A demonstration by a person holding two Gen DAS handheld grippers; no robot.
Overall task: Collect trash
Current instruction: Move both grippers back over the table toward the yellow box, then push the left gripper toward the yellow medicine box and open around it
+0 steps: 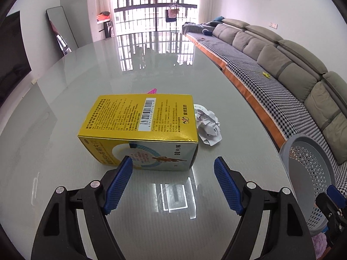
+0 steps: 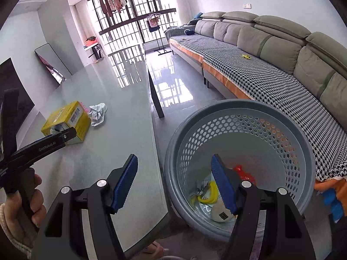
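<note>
Item, nearest: my left gripper, jaws standing apart with nothing between them, its left pad just short of the lower front face of the yellow box and the other pad clear of that face toward the box's right corner. Item: my right gripper, likewise spread and empty, hanging over the rim where the glass table ends and the grey basket begins — the basket sits off the table edge on the sofa side and already holds a yellow scrap, a red wrapper and a pale round piece. Item: the yellow box, lying on its side on the table, barcode face up, long edges running left to right across my left view. Item, just beyond its right end: crumpled white paper, touching or nearly touching the box; a pink scrap shows behind it. Handling note, my judgement: the box looks wider than my present spread along its length, so I should turn the left wrist to take it across the short side, centre both pads on flat card, and close gently — thin card will crush. Keep clear of the paper. The sofa lies farthest.
</note>
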